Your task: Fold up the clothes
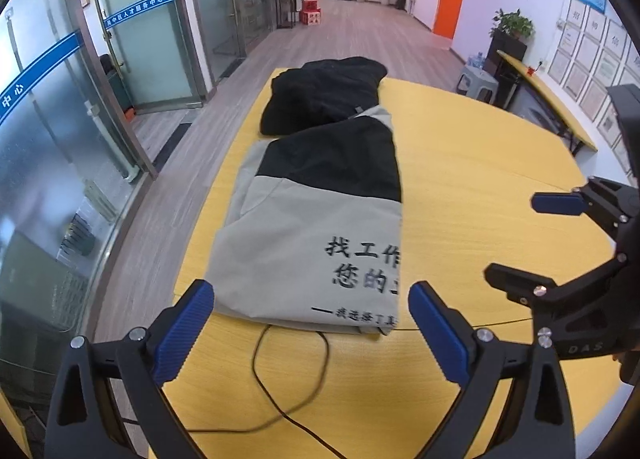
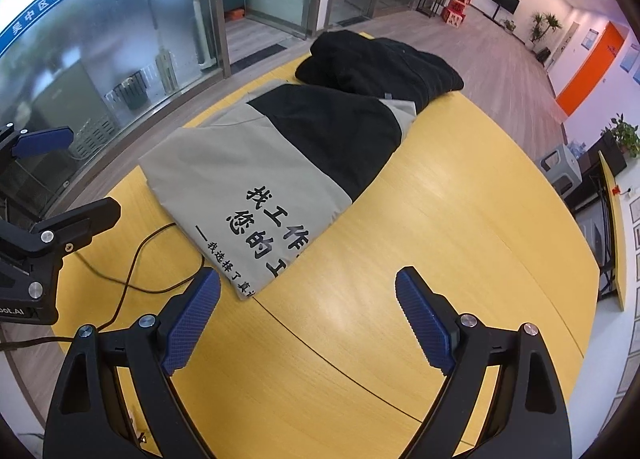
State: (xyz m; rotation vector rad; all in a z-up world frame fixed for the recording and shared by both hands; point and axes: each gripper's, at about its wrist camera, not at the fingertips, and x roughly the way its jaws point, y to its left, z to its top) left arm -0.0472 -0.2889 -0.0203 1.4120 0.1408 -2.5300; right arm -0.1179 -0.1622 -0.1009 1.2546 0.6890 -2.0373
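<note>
A grey and black jacket (image 1: 312, 227) with black Chinese lettering lies folded lengthways on the yellow table (image 1: 480, 163), its black hood end at the far side. It also shows in the right wrist view (image 2: 280, 163). My left gripper (image 1: 312, 299) is open and empty, just short of the jacket's near hem. My right gripper (image 2: 308, 291) is open and empty, beside the jacket's near right corner. The right gripper shows at the right of the left wrist view (image 1: 532, 235), and the left gripper at the left of the right wrist view (image 2: 68, 175).
A thin black cable (image 1: 280, 387) loops on the table in front of the jacket's hem, also in the right wrist view (image 2: 132, 263). Glass office walls (image 1: 60, 163) run along the left. A second yellow table (image 1: 548, 99) and a grey stool (image 1: 476, 83) stand at the far right.
</note>
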